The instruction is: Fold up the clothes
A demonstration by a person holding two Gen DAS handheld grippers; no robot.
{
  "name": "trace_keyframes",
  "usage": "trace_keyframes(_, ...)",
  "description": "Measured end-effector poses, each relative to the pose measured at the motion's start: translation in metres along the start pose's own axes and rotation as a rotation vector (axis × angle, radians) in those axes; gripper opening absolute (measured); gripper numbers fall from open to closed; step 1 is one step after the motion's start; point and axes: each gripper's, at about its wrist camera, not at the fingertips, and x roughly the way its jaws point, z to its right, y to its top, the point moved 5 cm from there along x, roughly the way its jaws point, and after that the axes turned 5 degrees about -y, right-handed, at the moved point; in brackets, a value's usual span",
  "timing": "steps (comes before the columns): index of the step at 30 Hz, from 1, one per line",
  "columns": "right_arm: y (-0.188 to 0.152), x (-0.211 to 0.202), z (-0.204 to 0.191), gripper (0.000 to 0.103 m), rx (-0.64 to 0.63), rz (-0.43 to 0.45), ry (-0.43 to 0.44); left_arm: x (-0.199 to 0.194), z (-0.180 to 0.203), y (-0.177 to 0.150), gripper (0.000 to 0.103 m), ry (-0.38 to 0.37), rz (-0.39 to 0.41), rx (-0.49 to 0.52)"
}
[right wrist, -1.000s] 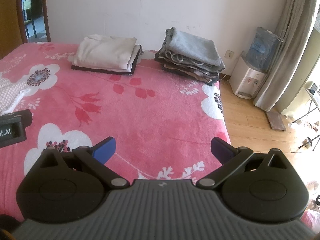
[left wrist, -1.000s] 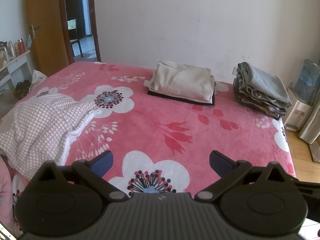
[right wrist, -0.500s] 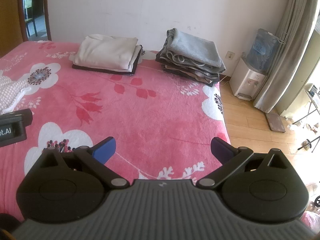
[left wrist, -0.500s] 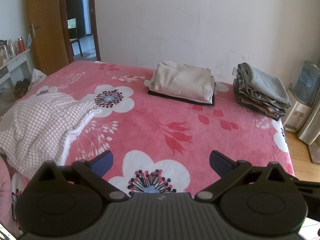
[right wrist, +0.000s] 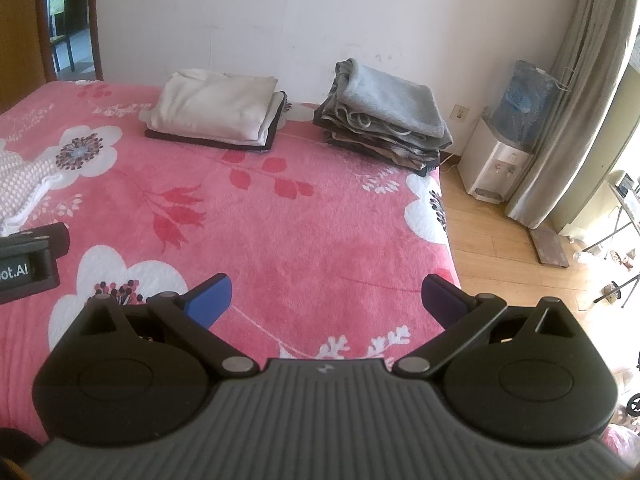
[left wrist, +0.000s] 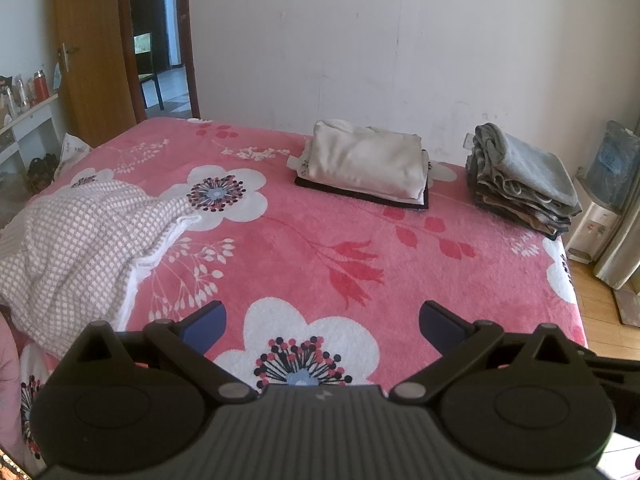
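An unfolded pink-and-white checked garment (left wrist: 80, 240) lies crumpled at the left of the pink flowered bed (left wrist: 320, 248); its edge shows in the right wrist view as the checked garment (right wrist: 20, 188). At the far side sit a folded cream pile (left wrist: 366, 160) on a dark item, and a taller grey-topped stack (left wrist: 520, 184). My left gripper (left wrist: 322, 320) hovers open over the near bed, right of the checked garment, holding nothing. My right gripper (right wrist: 326, 296) is open and empty above the bed's near right part. The left gripper's body (right wrist: 28, 264) appears at that view's left edge.
A water dispenser (right wrist: 496, 160) and a curtain (right wrist: 580, 92) stand right of the bed on a wooden floor (right wrist: 500, 256). A wooden door (left wrist: 88, 60) and a shelf with bottles (left wrist: 24, 100) are at the far left. The white wall (left wrist: 400, 40) runs behind the bed.
Both grippers have drifted slightly, so the bed and piles sit a little lower in view. Both stay open and empty. The clothes have not moved.
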Motion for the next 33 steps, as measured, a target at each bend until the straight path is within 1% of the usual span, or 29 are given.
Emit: trace_keyframes(33, 0.0002, -0.0017, -0.0059, 0.102, 0.001, -0.004, 0.001, 0.0025, -0.0018, -0.0029, 0.103, 0.012, -0.019, 0.004)
